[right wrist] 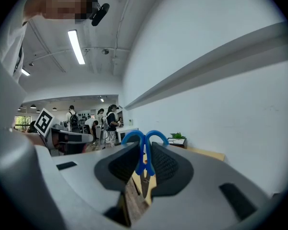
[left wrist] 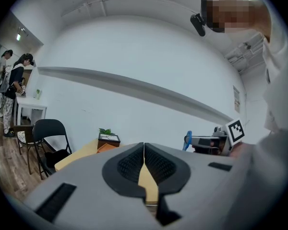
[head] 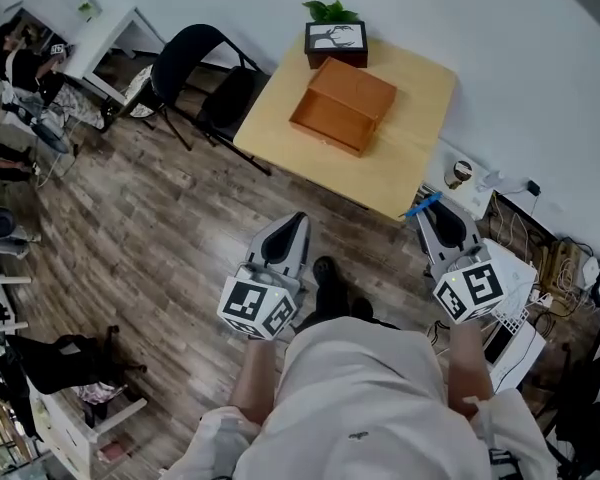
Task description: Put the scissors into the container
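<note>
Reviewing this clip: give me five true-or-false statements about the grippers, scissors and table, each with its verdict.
1. The right gripper is shut on the blue-handled scissors. True.
2. The left gripper grips a pen. False: its jaws are together with nothing between them.
3. The scissors lie inside the orange container. False: the right gripper has them, short of the container.
4. A plant stands at the table's far edge, beyond the container. True.
5. The black chair stands right of the table in the head view. False: left.
</note>
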